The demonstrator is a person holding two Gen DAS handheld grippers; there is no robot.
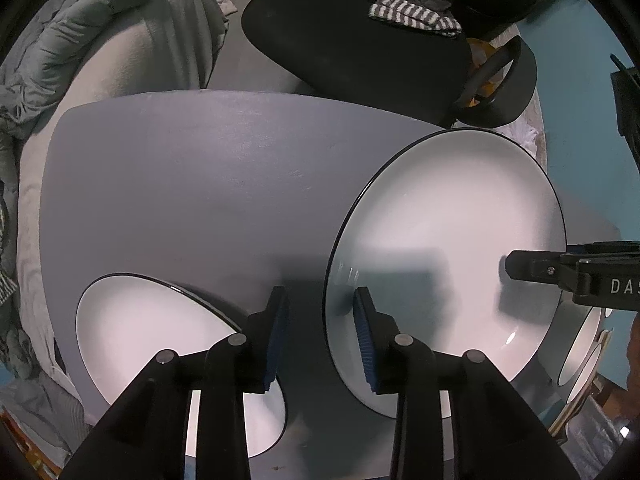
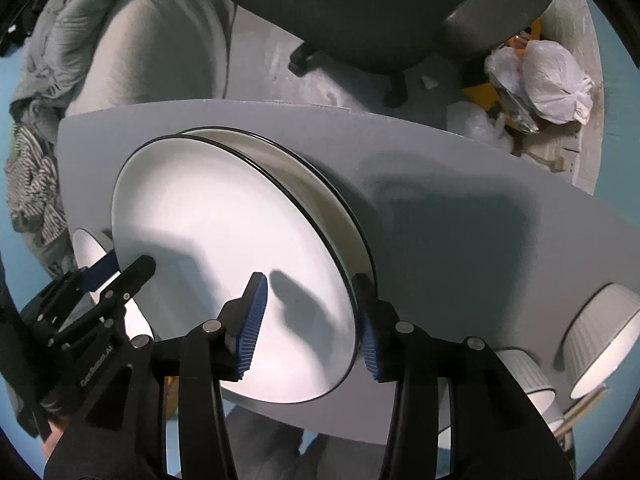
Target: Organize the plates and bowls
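I have both grippers over the grey table (image 1: 200,184), and the big plate (image 2: 224,240) lies on top of another plate (image 2: 320,184) in a short stack. My left gripper (image 1: 322,336) points straight down with its jaws spread; the left rim of the big plate runs just inside the pad at 3 o'clock, and neither pad presses on it. My right gripper (image 2: 310,320) straddles the opposite rim, jaws parted, with a gap showing on the inner side — so as I read it, nothing is pinched and the plate rests on its own weight.

The small plate (image 1: 160,340) lies at 8 o'clock in the left wrist view, partly under my left finger. Two ribbed bowls (image 2: 600,340) stand at 4 o'clock in the right wrist view, close to the table's edge.

The risks from here:
- If I lift away with a pad brushing the rim, I could drag the top plate sideways and leave the stack off-centre. It looks slightly offset already, though the fisheye bends things too much to be sure.
- A careless swing of the left gripper could clip the small plate below it.
- The bowls sit near the edge — a nudge from my right arm might send one off.
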